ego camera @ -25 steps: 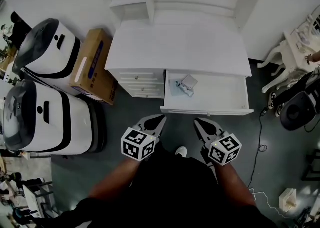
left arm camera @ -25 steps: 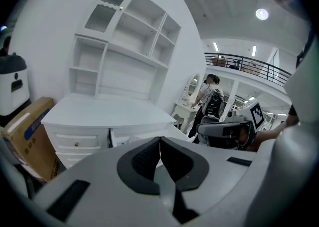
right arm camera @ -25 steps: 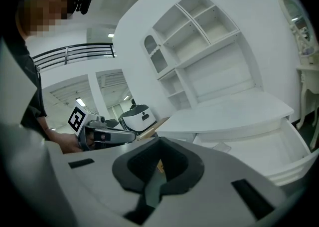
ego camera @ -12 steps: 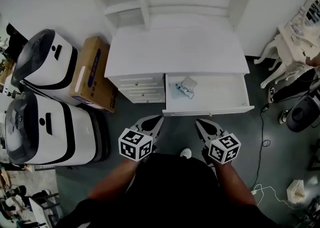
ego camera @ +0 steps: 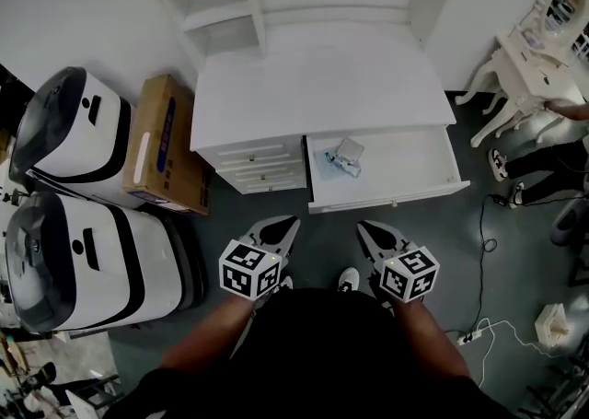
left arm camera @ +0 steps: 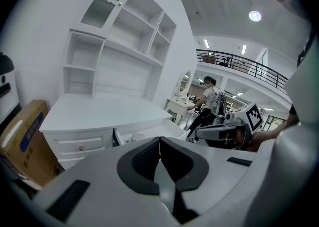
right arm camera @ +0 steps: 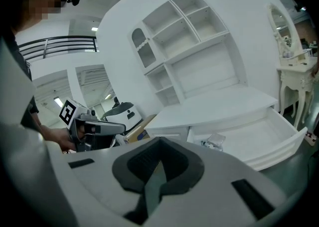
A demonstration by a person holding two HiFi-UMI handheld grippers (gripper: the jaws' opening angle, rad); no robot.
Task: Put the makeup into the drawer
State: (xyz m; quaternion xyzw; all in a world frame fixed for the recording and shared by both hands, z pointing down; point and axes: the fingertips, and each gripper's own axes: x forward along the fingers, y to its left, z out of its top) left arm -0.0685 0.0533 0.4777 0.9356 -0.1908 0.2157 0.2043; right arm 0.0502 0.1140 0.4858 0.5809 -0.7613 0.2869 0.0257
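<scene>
Head view shows our left claw (ego camera: 279, 228) and right claw (ego camera: 373, 232) both closed and holding nothing, near the open drawer (ego camera: 407, 167) where the makeup (ego camera: 342, 159) already lies, so we think the job is nearly done and pushing the drawer closed comes next.

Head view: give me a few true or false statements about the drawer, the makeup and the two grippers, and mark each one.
1. The drawer stands open. True.
2. The makeup lies on top of the desk. False: it lies inside the drawer, near its left end.
3. The right gripper holds a makeup item. False: its jaws are together with nothing between them.
4. The left gripper is shut and empty. True.
5. The cardboard box stands at the desk's right in the head view. False: it stands at its left.
</scene>
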